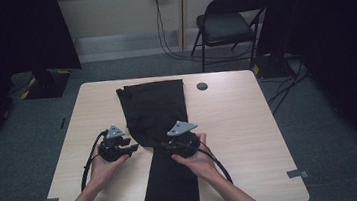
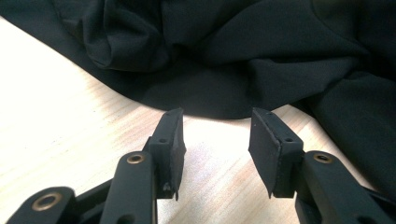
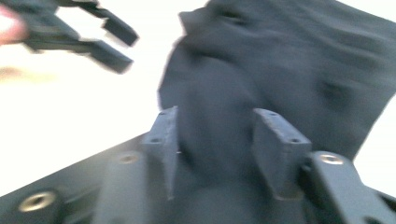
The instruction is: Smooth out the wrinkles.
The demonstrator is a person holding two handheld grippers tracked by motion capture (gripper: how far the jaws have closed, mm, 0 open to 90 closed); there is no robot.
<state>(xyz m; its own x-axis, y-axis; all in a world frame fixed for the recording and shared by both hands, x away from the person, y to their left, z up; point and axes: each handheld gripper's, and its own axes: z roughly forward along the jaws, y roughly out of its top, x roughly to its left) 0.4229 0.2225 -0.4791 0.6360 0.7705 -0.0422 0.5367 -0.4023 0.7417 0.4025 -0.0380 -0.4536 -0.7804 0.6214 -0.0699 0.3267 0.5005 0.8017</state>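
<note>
The black garment (image 1: 155, 118) lies lengthwise down the middle of the pale wooden table (image 1: 241, 139), its far end folded flat near the table's far edge and its near end running off the near edge between the person's forearms. About halfway along, the cloth is bunched into loose folds, and both grippers sit at that bunched part. The left gripper (image 1: 132, 148) rests just beside the garment's left edge; in the left gripper view its jaws stand apart over bare wood with nothing between them, the rumpled hem of the garment (image 2: 224, 70) just beyond their tips. The right gripper (image 1: 163, 146) is over the garment itself; in the right gripper view, which is blurred, its jaws stand apart with dark cloth (image 3: 280, 70) below and between them, not pinched. That view also catches the left gripper (image 3: 112, 39) off the garment's edge, jaws parted. Beyond the table's far edge stands a dark folding chair (image 1: 228, 22).
</note>
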